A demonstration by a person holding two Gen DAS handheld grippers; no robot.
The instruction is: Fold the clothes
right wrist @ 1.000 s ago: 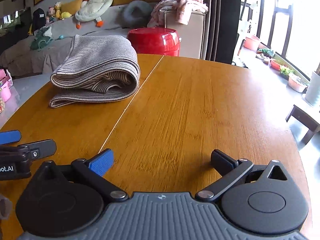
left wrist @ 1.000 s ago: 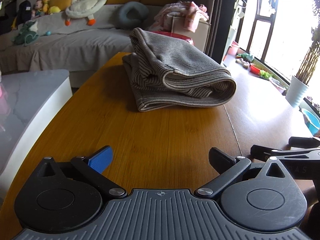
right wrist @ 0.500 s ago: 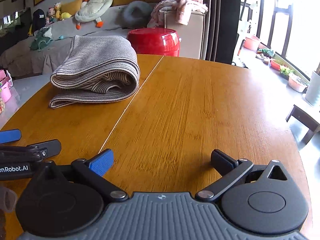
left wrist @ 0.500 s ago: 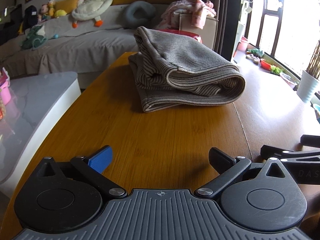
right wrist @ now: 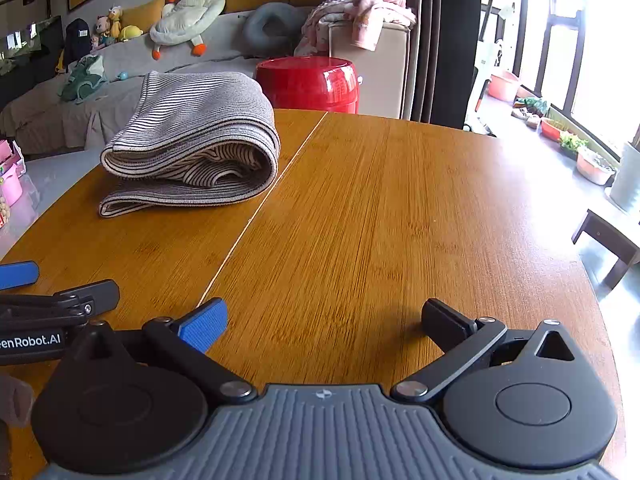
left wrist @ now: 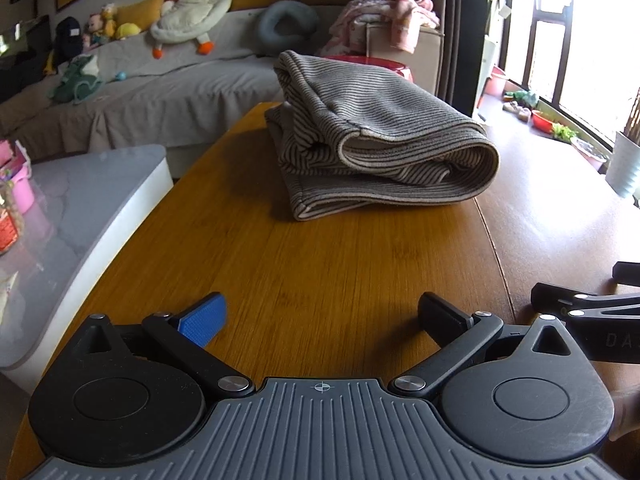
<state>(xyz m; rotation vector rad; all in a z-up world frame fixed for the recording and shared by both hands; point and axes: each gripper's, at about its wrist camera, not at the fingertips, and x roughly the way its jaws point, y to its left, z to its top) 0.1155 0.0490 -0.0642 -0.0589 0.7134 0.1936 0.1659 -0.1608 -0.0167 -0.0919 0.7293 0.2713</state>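
Observation:
A grey striped garment (left wrist: 380, 140) lies folded in a thick bundle on the far part of the wooden table (left wrist: 320, 264); it also shows in the right wrist view (right wrist: 196, 140) at the far left. My left gripper (left wrist: 322, 320) is open and empty, low over the near table, well short of the garment. My right gripper (right wrist: 324, 320) is open and empty over the near table, to the right of the garment. Each gripper shows at the other view's edge: the right one in the left wrist view (left wrist: 592, 296), the left one in the right wrist view (right wrist: 52, 288).
A red round stool (right wrist: 308, 84) stands behind the table's far edge. A grey sofa (left wrist: 160, 80) with plush toys lies beyond. A white low table (left wrist: 80, 200) stands at the left. A small stool (right wrist: 612, 240) and a plant pot (left wrist: 624, 168) are at the right by the windows.
The left gripper has swung left and drawn slightly nearer, so the garment sits more central and larger in its view. The right gripper has hardly moved. Both stay open.

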